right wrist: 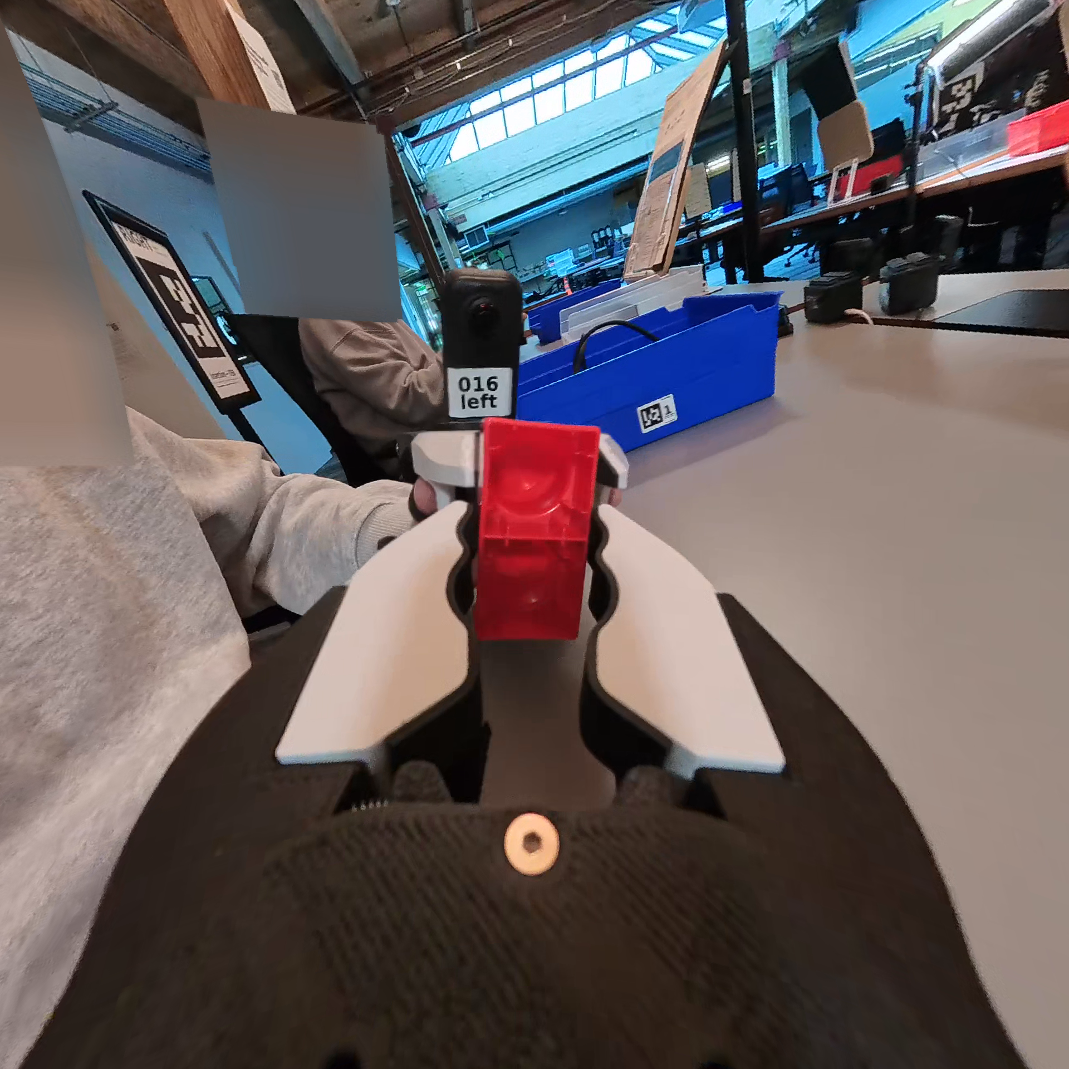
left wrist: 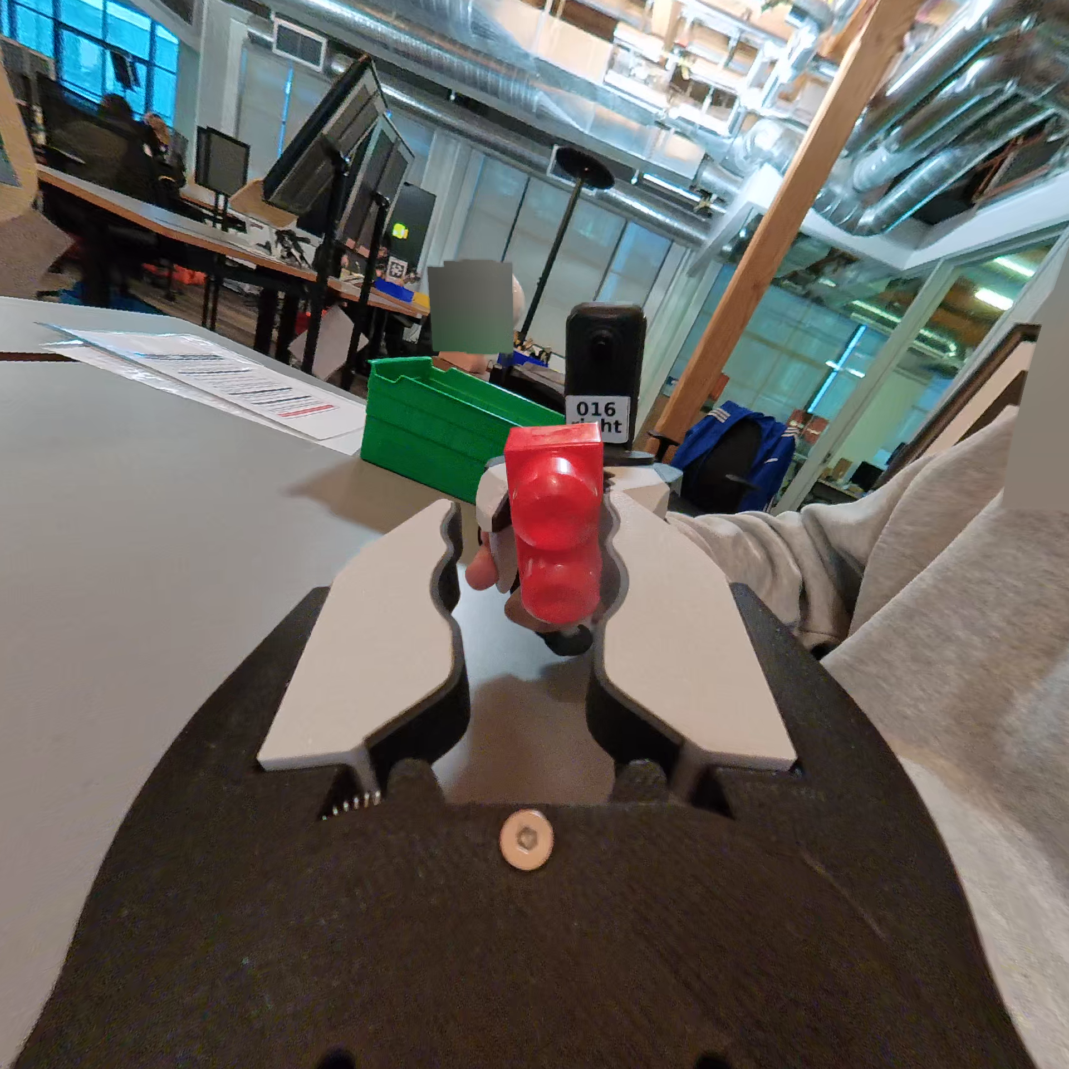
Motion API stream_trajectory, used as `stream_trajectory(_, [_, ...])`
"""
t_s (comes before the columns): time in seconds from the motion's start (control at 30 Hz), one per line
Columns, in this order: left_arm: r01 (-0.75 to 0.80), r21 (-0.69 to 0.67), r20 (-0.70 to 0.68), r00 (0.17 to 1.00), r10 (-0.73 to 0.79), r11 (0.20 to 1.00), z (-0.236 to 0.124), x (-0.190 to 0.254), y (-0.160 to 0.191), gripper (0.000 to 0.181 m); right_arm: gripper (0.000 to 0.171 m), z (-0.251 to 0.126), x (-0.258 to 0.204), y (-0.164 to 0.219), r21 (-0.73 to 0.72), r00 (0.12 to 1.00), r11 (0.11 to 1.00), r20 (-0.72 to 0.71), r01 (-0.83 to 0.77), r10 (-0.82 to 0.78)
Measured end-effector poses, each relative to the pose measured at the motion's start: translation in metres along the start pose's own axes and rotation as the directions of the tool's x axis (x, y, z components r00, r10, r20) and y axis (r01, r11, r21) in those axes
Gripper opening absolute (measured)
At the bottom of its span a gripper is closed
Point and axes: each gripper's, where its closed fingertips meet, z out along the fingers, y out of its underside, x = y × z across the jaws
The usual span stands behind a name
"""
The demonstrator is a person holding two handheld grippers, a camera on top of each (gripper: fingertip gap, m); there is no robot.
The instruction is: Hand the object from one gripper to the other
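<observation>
Left gripper [left wrist: 529,555] spreads wide around the red block [left wrist: 552,526], fingers visibly clear of it on the near side, while the right gripper [left wrist: 572,491] beyond pinches it. Over on the right wrist view, right gripper [right wrist: 532,555] clamps the red block [right wrist: 535,532] between its white fingers, and the left gripper [right wrist: 520,463] brackets its far end, jaws apart. Handover looks nearly complete, judging by that; only the pull-away remains above the table [right wrist: 867,463].
</observation>
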Motion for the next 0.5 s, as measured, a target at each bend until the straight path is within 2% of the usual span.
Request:
stream_trajectory(0.17, [0.017,0.008,-0.025,1.0,-0.016,1.0,-0.001,0.002,-0.0012,0.041,0.037,0.0011,-0.0001,-0.0008,0.026,0.999,0.999,0.006,-0.034,0.034])
stream_trajectory(0.27, [0.013,0.015,-0.046,0.999,-0.012,1.0,-0.0022,0.0053,-0.003,0.029,0.037,0.0011,0.0019,0.0006,0.021,0.999,0.999,-0.005,-0.033,0.033])
stream_trajectory(0.5, [0.015,0.002,-0.039,0.999,-0.015,1.0,-0.0018,0.0046,-0.0027,0.028,0.038,0.0009,0.0038,0.0039,0.007,1.0,1.0,-0.012,-0.015,0.015])
